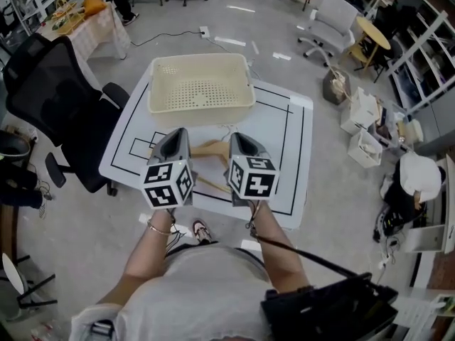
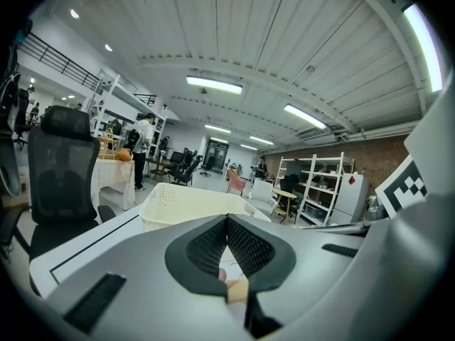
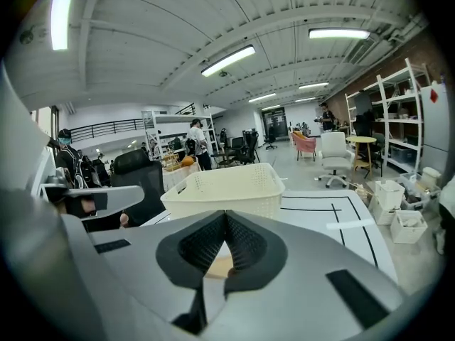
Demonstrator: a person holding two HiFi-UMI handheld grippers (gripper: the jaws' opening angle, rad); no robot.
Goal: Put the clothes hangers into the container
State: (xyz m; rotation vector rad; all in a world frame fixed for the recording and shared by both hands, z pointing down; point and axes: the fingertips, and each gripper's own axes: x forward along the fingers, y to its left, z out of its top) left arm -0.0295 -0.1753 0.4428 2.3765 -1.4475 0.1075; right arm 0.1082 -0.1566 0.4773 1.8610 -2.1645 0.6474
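Left claw (image 2: 227,222): clenching on one end of the wooden clothes hanger (image 1: 211,148), with wood showing between its pads.
Right claw (image 3: 225,217): clenching on the hanger's other end, sitting just right of the left claw.
Hanger: spanning the two claws over the near half of the white desk (image 1: 284,130); I cannot tell whether it is touching the desk.
Container: cream perforated basket (image 1: 201,106) sitting at the desk's far side, apart from the hanger.
Surroundings: black office chair (image 1: 57,91) standing at the desk's left.
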